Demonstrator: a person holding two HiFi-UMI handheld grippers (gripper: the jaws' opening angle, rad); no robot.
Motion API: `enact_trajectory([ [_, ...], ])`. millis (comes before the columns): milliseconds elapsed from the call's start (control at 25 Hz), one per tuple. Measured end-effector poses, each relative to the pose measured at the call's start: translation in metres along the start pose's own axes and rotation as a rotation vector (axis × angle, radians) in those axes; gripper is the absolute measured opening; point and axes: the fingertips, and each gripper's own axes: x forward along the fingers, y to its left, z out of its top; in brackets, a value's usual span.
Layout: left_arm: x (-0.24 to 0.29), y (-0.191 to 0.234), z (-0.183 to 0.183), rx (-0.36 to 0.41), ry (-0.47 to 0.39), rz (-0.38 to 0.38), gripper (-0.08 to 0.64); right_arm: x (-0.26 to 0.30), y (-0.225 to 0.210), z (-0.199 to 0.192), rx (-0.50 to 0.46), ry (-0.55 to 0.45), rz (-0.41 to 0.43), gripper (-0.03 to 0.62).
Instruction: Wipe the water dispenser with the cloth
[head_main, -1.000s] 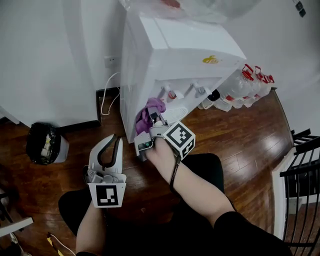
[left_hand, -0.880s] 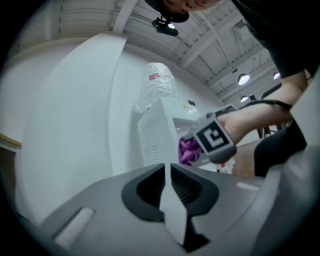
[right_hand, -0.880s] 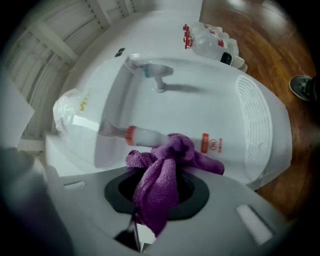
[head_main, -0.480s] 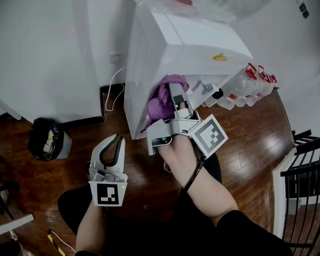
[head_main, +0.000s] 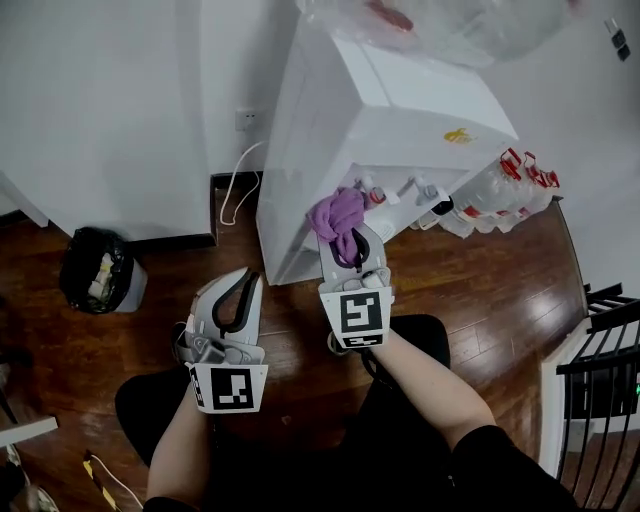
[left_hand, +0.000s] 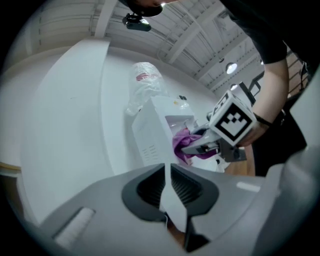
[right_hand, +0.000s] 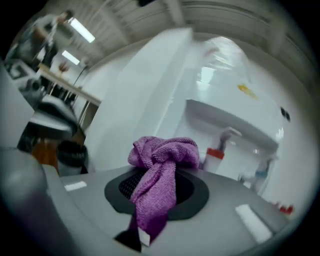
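A: Where is the purple cloth (head_main: 337, 212) at this moment?

B: It is bunched at the tip of the right gripper (head_main: 349, 240). The jaws are closed on it, and one strand of it runs back between the pads.

A: And the water dispenser (head_main: 400, 110)?

B: It is white and stands against the wall (head_main: 100, 100). The cloth is in front of its lower face, just beside the taps (head_main: 372, 192). Whether the cloth touches the dispenser, I cannot tell.

A: What about the left gripper (head_main: 243, 280)?

B: Its jaws are pressed together with nothing between them. It hangs over the wooden floor (head_main: 480, 290), left of the right gripper and apart from the dispenser.

A: Is anything else near?

B: A bin with a black bag (head_main: 100, 280) stands by the wall on the left. Some clear bottles with red caps (head_main: 505, 180) stand at the right of the dispenser.
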Motion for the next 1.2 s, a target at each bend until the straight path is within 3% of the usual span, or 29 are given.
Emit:
enact_trajectory([
  [80,0.002,0.003,0.003,-0.011,-0.011,0.009,0.055,-0.004,0.002,0.014,-0.202,0.034,0.025,0.083],
  [160,0.003,0.005,0.005,-0.043,-0.019,0.011,0.055,-0.009,-0.005,0.051,-0.303,-0.001,0.024,0.083],
  [400,0.007,0.000,0.011,-0.064,-0.038,0.004,0.055,-0.026,-0.057,0.196,-0.409,-0.166,-0.130,0.084],
  [520,0.008,-0.002,0.009,-0.075,-0.043,0.002,0.055,-0.022,-0.063,0.210,-0.446,-0.125,-0.144,0.083],
  [680,0.004,0.006,0.011,-0.078,-0.042,0.021,0.055,-0.005,-0.020,0.155,-0.629,-0.092,-0.105,0.084],
  [960,-0.003,0.020,0.007,-0.099,-0.021,0.039,0.055,0.030,0.087,-0.041,-0.759,0.150,0.214,0.084],
  [1040,-0.001,0.018,0.006,-0.087,-0.016,0.025,0.055,0.033,0.110,-0.083,-0.754,0.212,0.292,0.084],
  [1120,0.004,0.012,0.004,-0.079,-0.006,0.008,0.055,0.034,0.121,-0.107,-0.690,0.245,0.343,0.084],
  [1200,0.010,0.004,0.004,-0.075,0.003,-0.010,0.055,0.028,0.115,-0.111,-0.497,0.241,0.353,0.084],
])
